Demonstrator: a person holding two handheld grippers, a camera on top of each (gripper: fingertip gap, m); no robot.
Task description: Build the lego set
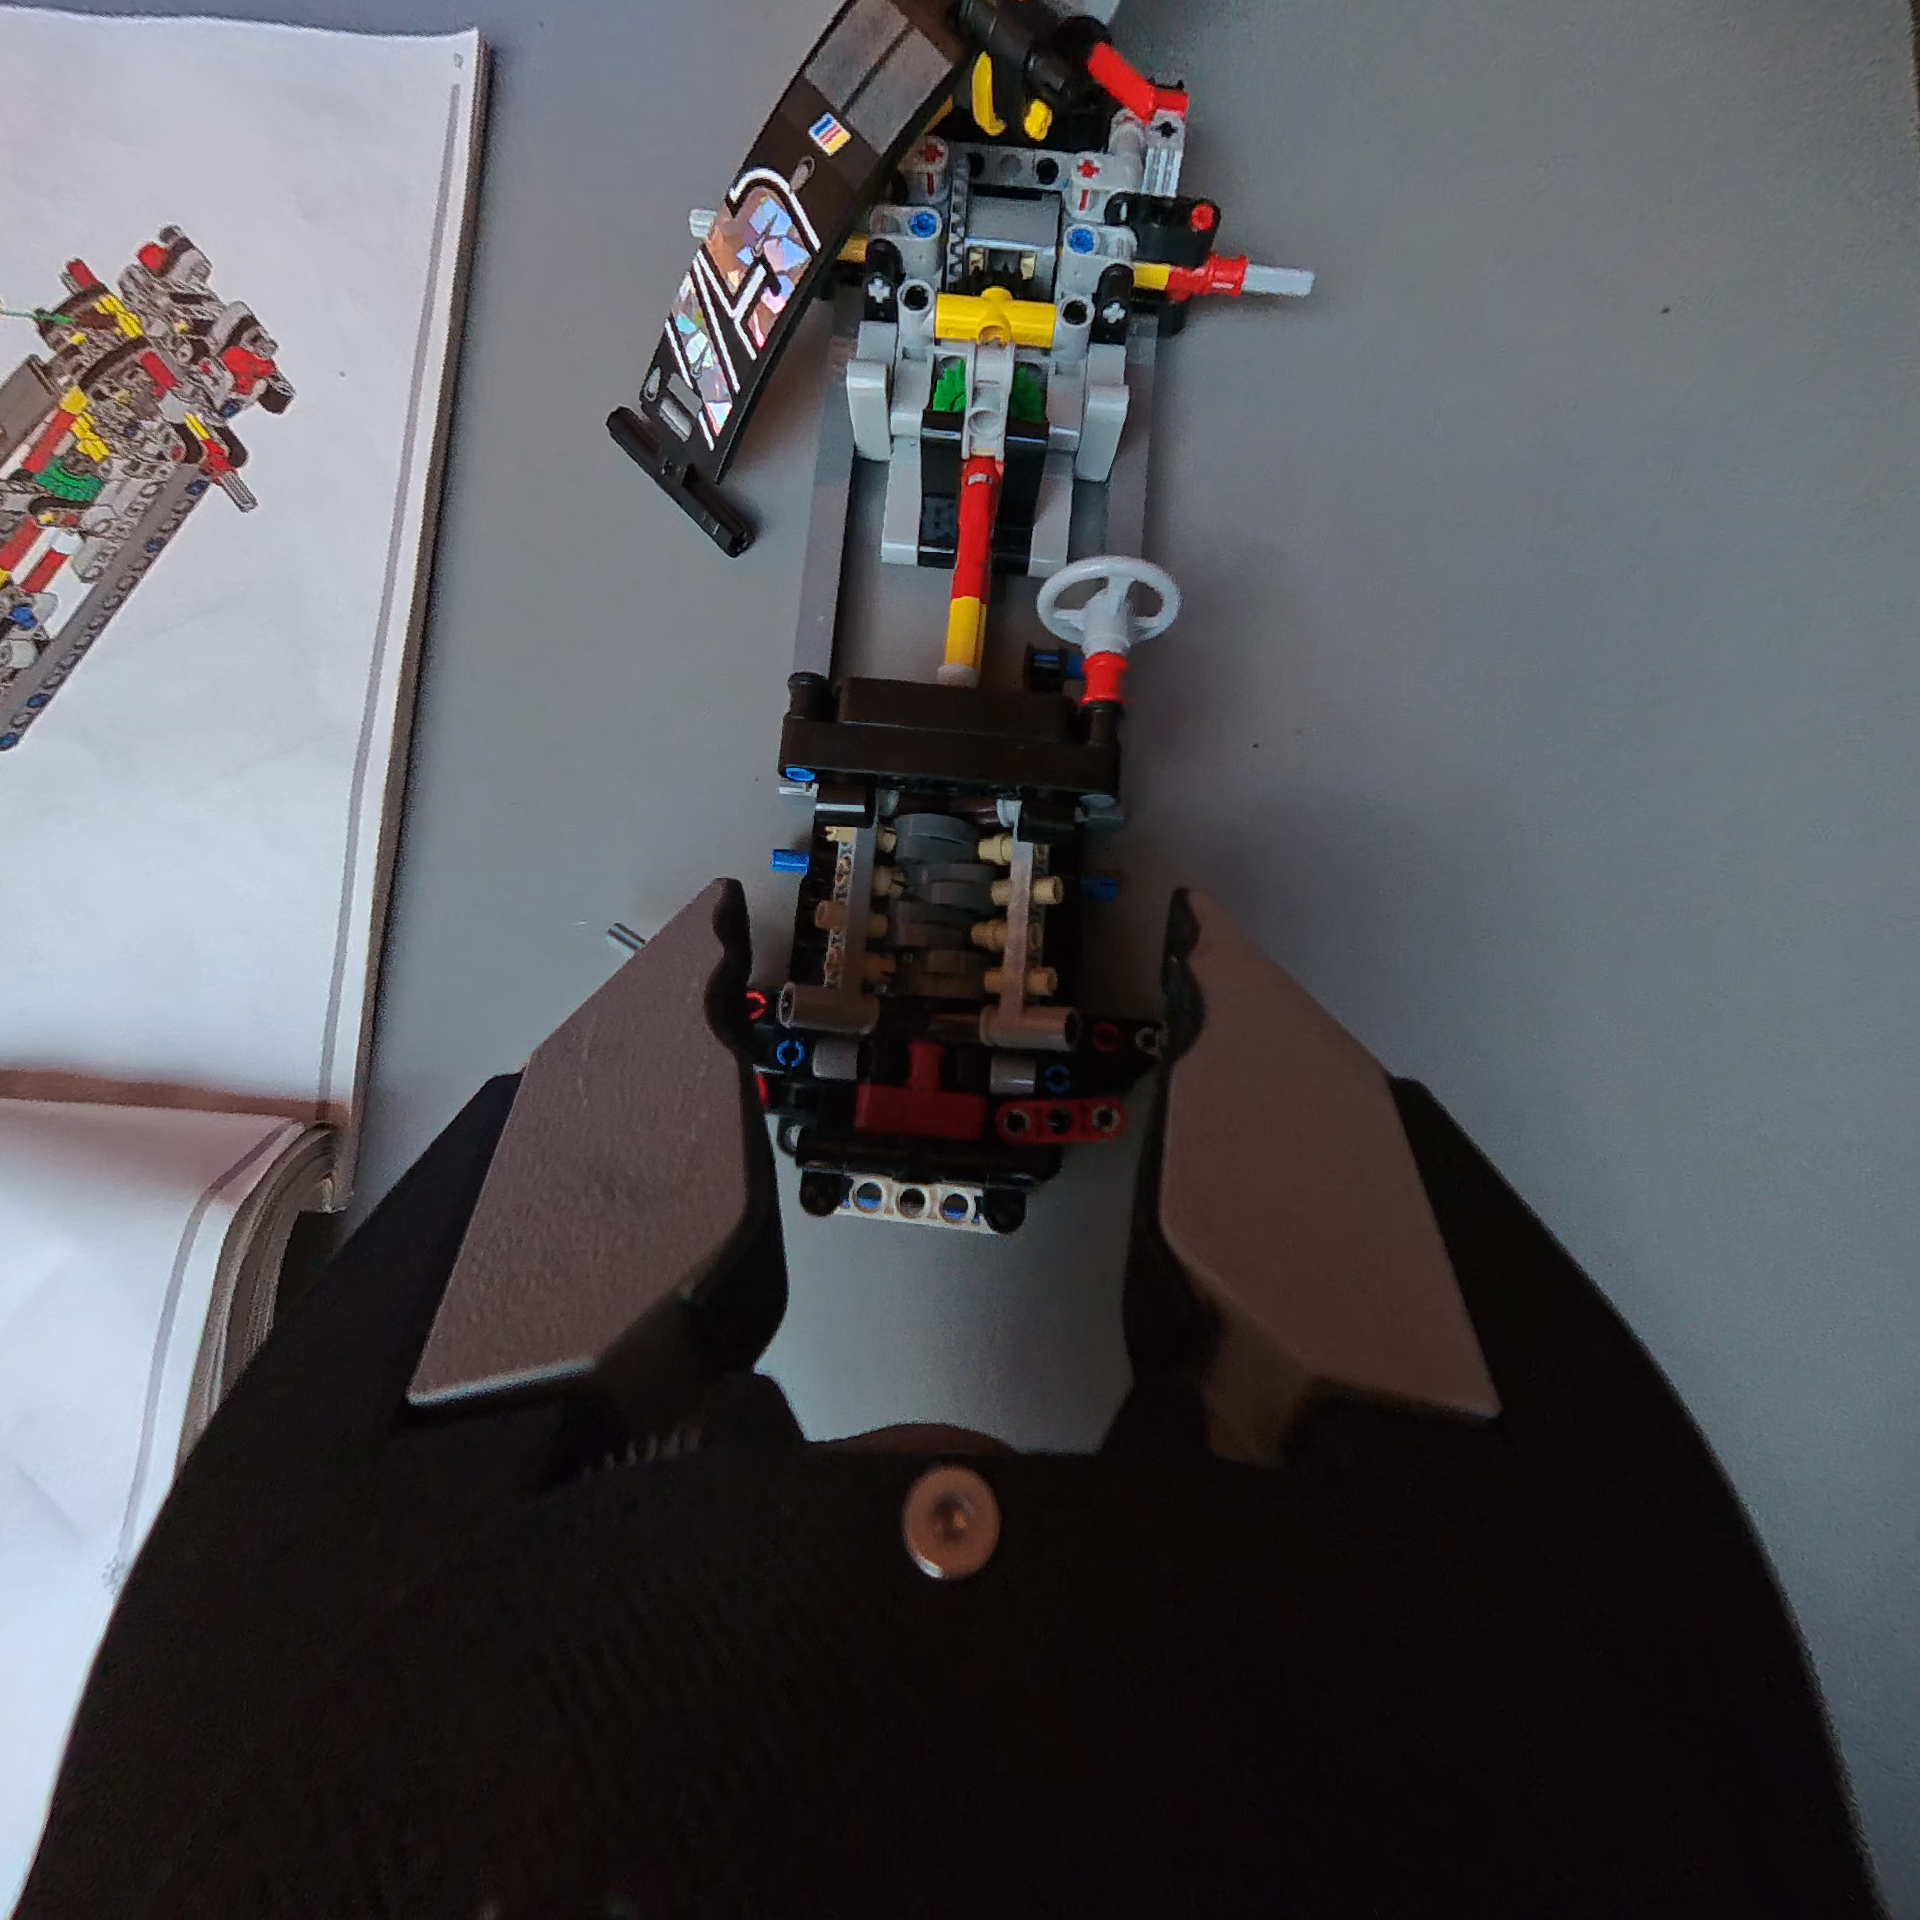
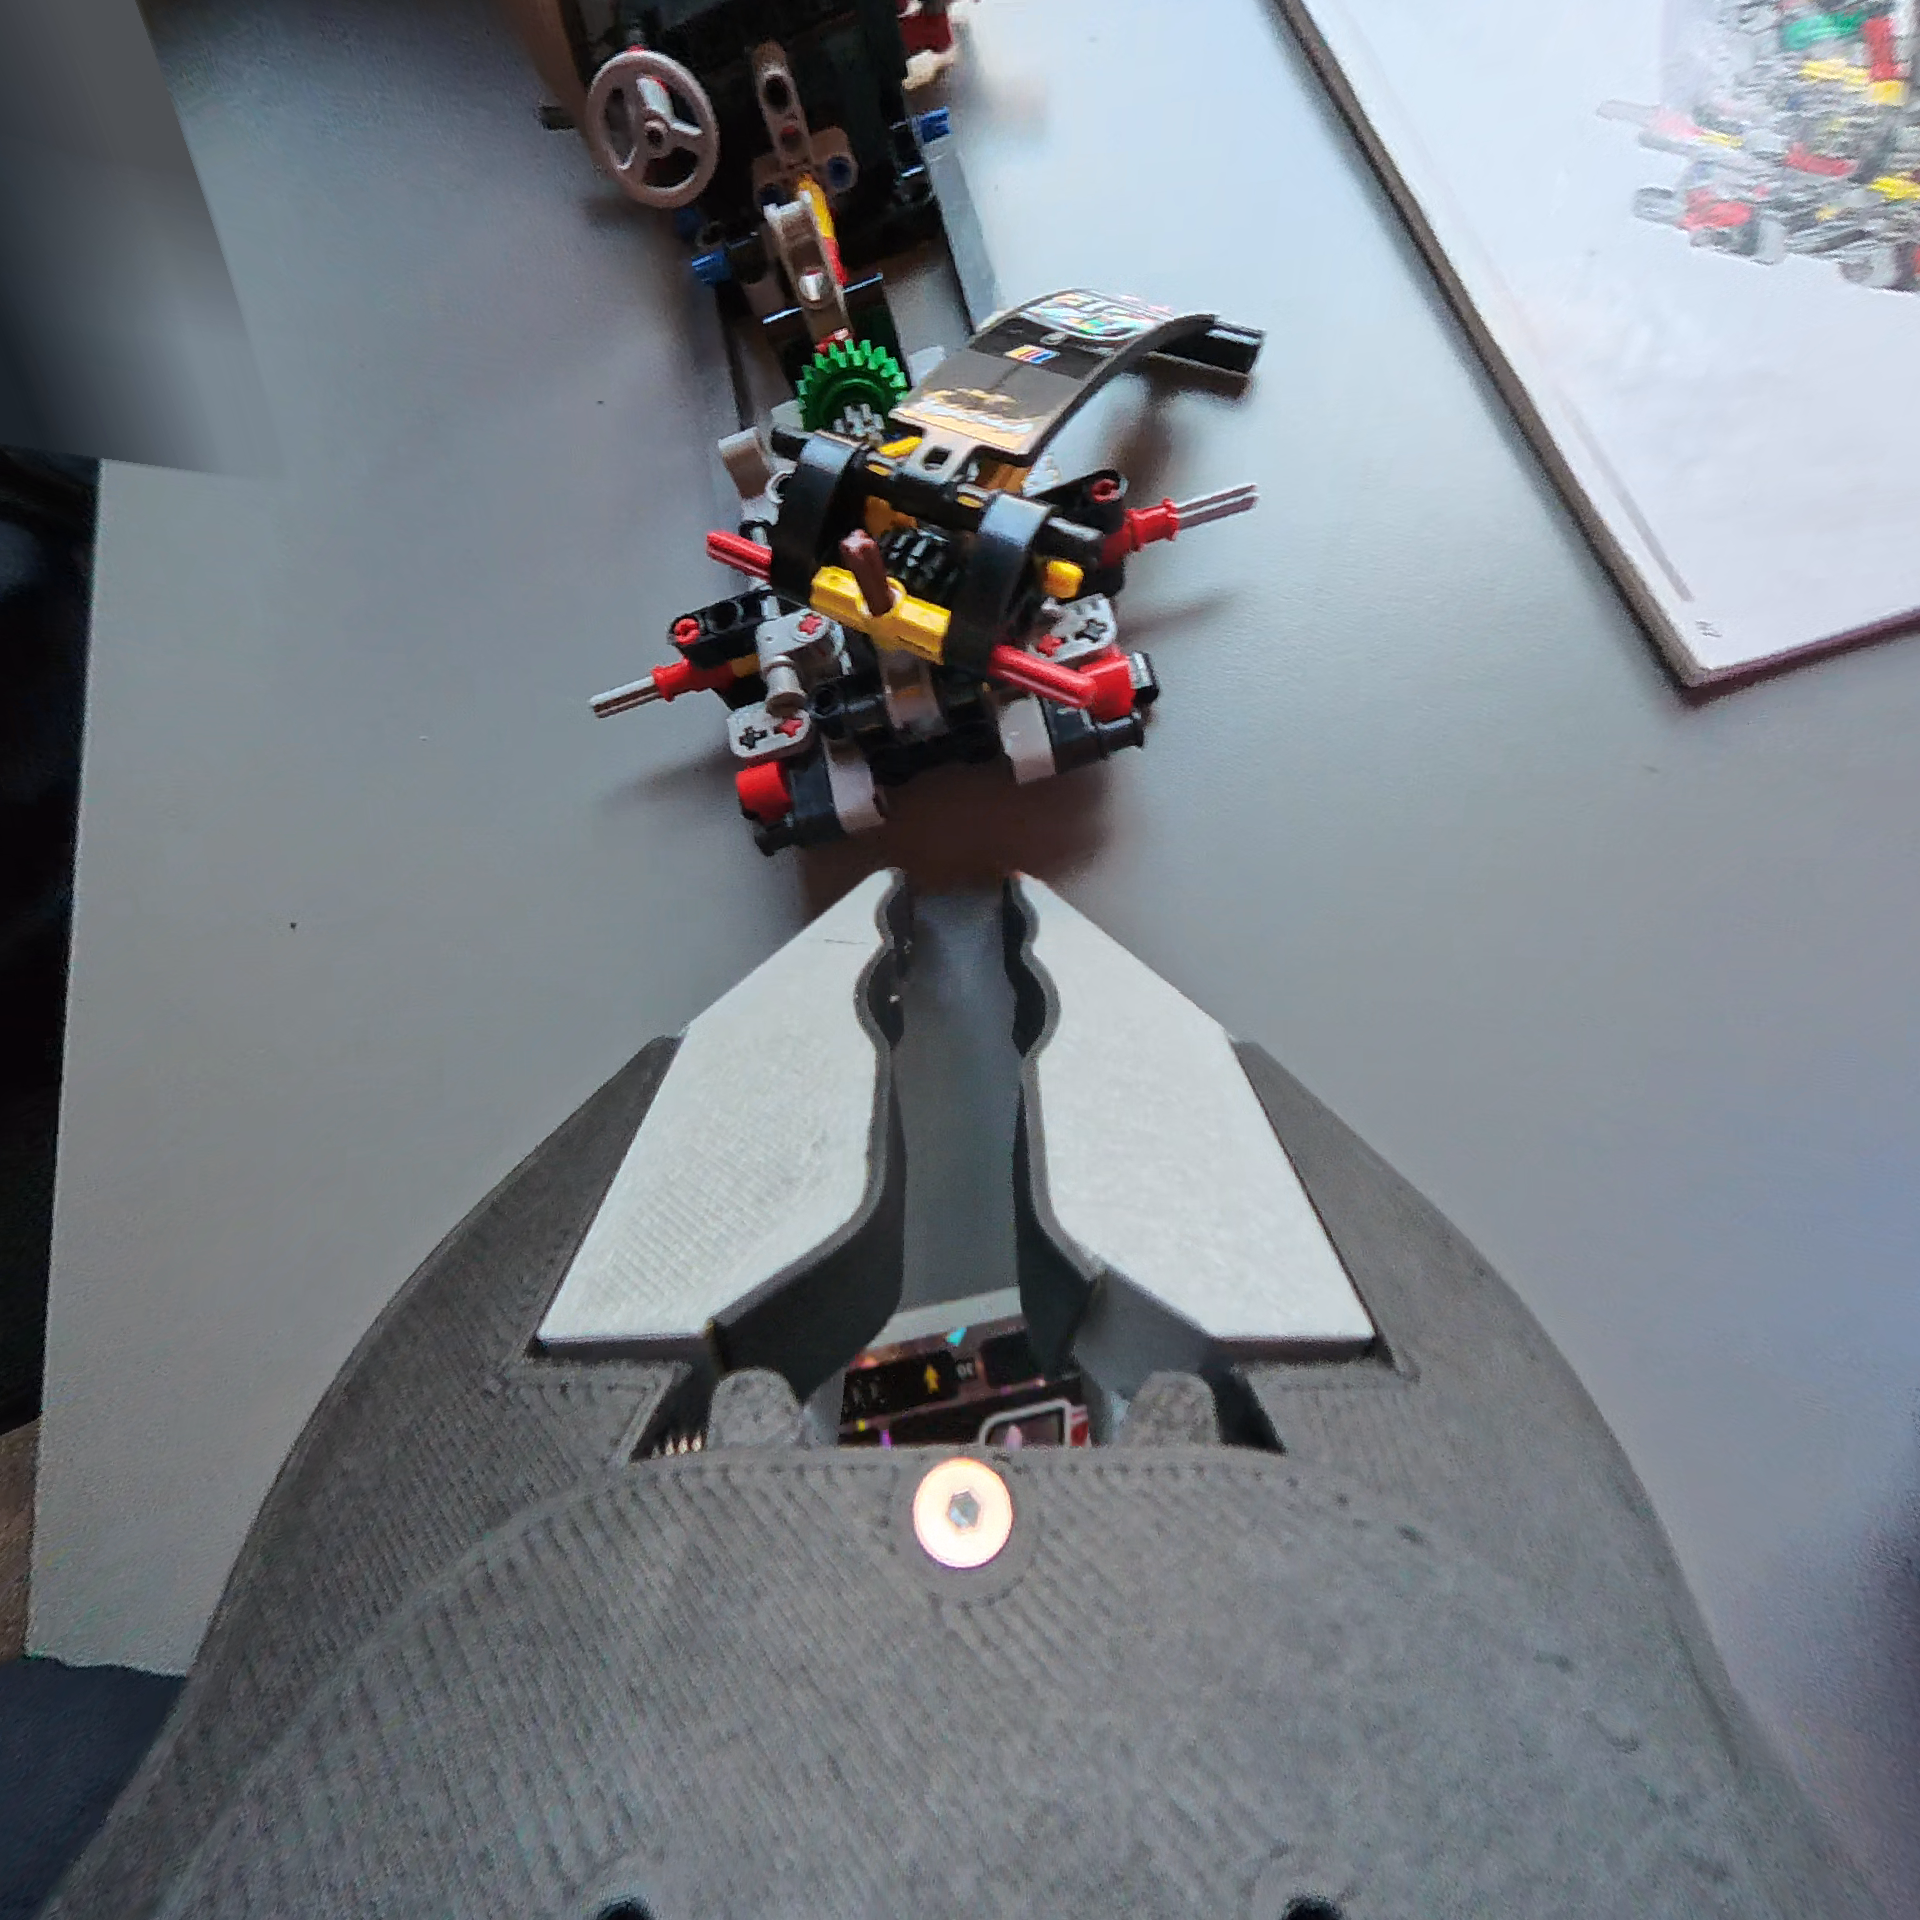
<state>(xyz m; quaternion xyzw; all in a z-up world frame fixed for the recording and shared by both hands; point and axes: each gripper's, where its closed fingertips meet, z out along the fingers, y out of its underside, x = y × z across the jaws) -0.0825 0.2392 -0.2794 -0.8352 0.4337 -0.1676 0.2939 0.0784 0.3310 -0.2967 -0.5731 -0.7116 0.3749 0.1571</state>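
Chassis (image 1: 961,727) of a brick-built car, long and narrow, lies flat on the grey table (image 1: 1507,623). Its near end, seen from the left wrist, carries a dark engine block (image 1: 930,925) with tan pins, a red piece and a white perforated beam. Past a black crossbar come a red and yellow shaft (image 1: 971,561), a pale steering wheel (image 1: 1109,603) on a red stem, grey seat-like pieces, a yellow connector and red axles sticking out sideways. A curved black panel (image 1: 748,301) with shiny stickers leans off one side at the far end.

The left gripper (image 1: 961,977) stands wide apart astride the engine end; its fingers (image 1: 665,1091) flank the frame closely, and whether the pads press it cannot be told. The right gripper (image 2: 954,914) faces the opposite end of the model (image 2: 914,623), its jaws narrowly parted with only table between them, just short of the black and grey bumper pieces.

An open instruction booklet (image 1: 208,727) lies beside the model, its edge near the curved panel. On the other long side the table is bare. In the right wrist view the table edge (image 2: 83,935) runs close along the left
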